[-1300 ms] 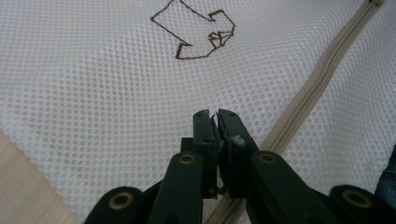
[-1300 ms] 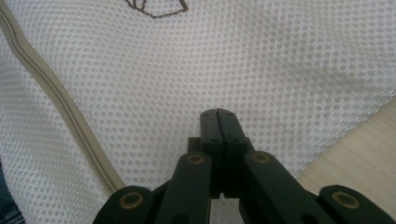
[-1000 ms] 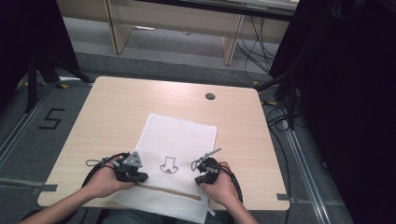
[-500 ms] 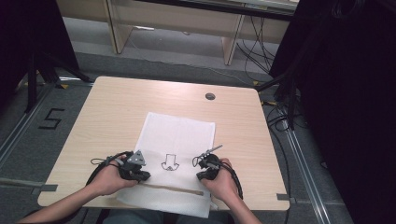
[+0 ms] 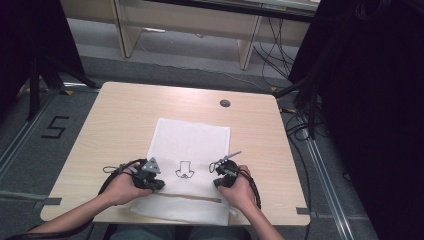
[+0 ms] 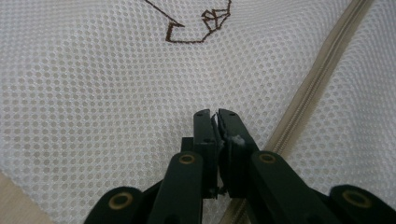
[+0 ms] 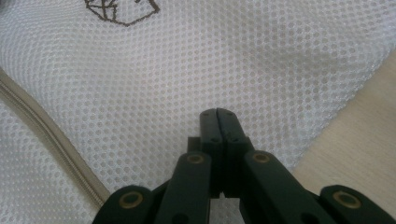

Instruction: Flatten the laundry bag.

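Note:
A white mesh bag (image 5: 192, 140) lies flat on the wooden table (image 5: 120, 120), with a tan zipper (image 5: 190, 196) along its near end and a brown stitched figure (image 5: 185, 170) in the middle. My left gripper (image 5: 161, 183) rests on the mesh left of the figure, its jaws shut. In the left gripper view the left gripper (image 6: 216, 116) touches the mesh (image 6: 93, 93) beside the zipper (image 6: 308, 93). My right gripper (image 5: 216, 181) sits on the bag right of the figure, also shut. In the right gripper view the right gripper (image 7: 217, 114) presses on the mesh (image 7: 233, 56) near the bag's edge.
A round cable hole (image 5: 225, 103) sits near the table's far edge. Bare wood (image 7: 355, 140) lies just beside the bag's right edge. Dark curtains stand on both sides, cables (image 5: 300, 125) trail on the floor at right, and a "5" (image 5: 54, 127) marks the floor at left.
The bag has slid a little away from the table's front edge, with both hands shifted slightly forward on it. Both grippers remain shut.

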Available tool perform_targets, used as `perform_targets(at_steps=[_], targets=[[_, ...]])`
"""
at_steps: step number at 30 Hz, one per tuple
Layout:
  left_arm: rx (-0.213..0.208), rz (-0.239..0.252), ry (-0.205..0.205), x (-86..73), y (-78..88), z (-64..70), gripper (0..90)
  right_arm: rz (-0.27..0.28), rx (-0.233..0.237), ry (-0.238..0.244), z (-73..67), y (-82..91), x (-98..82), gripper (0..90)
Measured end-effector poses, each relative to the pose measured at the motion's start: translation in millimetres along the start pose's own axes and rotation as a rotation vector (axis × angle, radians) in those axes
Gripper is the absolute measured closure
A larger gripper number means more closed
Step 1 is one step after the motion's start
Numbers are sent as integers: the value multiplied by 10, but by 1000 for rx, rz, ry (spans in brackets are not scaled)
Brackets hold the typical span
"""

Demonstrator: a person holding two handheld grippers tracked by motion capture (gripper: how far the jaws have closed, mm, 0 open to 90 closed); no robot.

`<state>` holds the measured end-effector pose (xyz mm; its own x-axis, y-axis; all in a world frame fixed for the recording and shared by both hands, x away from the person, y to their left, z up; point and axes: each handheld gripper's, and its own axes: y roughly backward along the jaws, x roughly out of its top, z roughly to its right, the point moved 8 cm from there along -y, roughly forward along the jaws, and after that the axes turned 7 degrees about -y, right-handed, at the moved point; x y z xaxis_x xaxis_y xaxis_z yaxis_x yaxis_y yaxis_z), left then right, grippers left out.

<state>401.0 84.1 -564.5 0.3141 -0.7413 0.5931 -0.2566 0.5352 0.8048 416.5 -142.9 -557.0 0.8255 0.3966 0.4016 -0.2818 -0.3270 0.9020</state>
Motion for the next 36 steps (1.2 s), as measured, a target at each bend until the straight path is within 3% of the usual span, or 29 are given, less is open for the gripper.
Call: perform_targets(at_steps=[5, 11, 13, 18, 19, 21, 23, 29, 34, 36], targets=[[4, 3, -18, 17, -8, -23, 856, 11, 4, -18, 44, -3, 26, 900], [4, 6, 6, 19, -16, -20, 855, 27, 2, -21, 86, -13, 54, 900], [4, 9, 8, 23, -20, -20, 854, 21, 9, -46, 83, -8, 51, 900], [12, 10, -11, 58, -44, -15, 852, 55, -3, -29, 124, -22, 86, 900], [14, 14, -6, 60, -48, -9, 851, 44, 0, -52, 111, -16, 74, 900], [12, 12, -26, 54, -38, -21, 850, 53, -1, -43, 129, -21, 81, 900], [11, 13, -1, 48, -39, -10, 849, 53, -4, -41, 128, -20, 80, 897], [11, 17, -20, 35, -22, -3, 832, 53, 0, -44, 137, -4, 66, 845], [14, 32, -32, 19, 15, -14, 775, 135, -9, -50, 183, 171, 127, 787], [24, 87, 15, 61, 23, 9, 753, 160, -10, -61, 208, 256, 124, 756]])
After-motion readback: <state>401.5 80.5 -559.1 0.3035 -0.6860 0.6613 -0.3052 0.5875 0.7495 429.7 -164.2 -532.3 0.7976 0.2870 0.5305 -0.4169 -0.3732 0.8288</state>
